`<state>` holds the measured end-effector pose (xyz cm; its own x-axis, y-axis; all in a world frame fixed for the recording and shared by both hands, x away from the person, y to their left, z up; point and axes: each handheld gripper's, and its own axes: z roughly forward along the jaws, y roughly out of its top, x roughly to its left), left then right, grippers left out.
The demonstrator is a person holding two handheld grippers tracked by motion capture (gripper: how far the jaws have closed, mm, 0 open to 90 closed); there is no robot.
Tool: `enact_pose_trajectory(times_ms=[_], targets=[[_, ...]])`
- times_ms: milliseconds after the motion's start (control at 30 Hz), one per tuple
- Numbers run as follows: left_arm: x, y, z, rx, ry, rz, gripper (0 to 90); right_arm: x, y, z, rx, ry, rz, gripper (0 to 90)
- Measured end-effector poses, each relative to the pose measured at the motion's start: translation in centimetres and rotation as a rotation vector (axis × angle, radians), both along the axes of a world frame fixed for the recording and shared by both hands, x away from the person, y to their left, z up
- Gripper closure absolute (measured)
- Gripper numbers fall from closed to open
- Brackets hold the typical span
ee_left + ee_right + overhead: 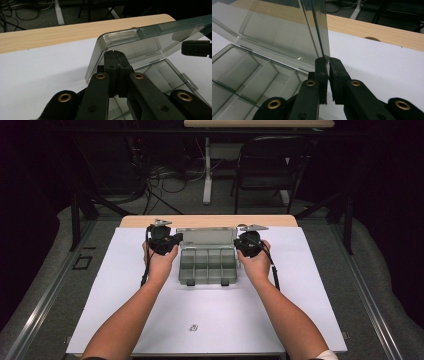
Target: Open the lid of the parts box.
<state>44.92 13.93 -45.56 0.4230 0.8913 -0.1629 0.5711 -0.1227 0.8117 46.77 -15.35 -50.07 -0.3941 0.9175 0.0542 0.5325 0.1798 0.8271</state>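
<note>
At lid (287, 32) edges: both grippers.

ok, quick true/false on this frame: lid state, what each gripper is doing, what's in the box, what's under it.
1. The box has its lid raised. True.
2. The right gripper pinches the lid's edge. True.
3. The left gripper stands wide open. False: its jaws are shut, right at the lid's end; whether the lid sits between them can't be told.
4. The compartments are full of screws. False: they look empty.
5. The box sits on a white sheet. True.
6. Both grippers are at the box's front latches. False: they are at the lid's two ends, at the back.
</note>
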Motion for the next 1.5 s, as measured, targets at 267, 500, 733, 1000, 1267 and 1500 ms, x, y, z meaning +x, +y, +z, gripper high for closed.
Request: enact_pose_trajectory(times_ms=[267,500,733,1000,1267,1500], targets=[[-0.2,0.0,-0.2,0.002,-0.006,0.005,83.7,0.0,0.3,0.1,0.012,0.010,-0.032,86.3],[-0.6,0.8,-1.0,0.000,-0.003,0.017,80.5,0.0,0.3,0.1,0.016,0.012,-0.035,86.4],[-0.6,1.6,-2.1,0.013,0.015,0.042,76.1,0.0,0.2,0.1,0.024,0.017,-0.038,86.4],[0.3,1.2,-3.3,0.026,0.010,0.040,74.7,0.1,0.2,0.1,0.026,0.014,-0.035,86.4],[1.2,0.9,-4.5,0.028,0.018,0.058,76.5,0.1,0.2,0.0,0.034,0.016,-0.036,86.4],[1.7,0.6,-5.3,0.028,0.009,0.076,79.3,0.1,0.1,0.0,0.037,0.013,-0.038,86.4]])
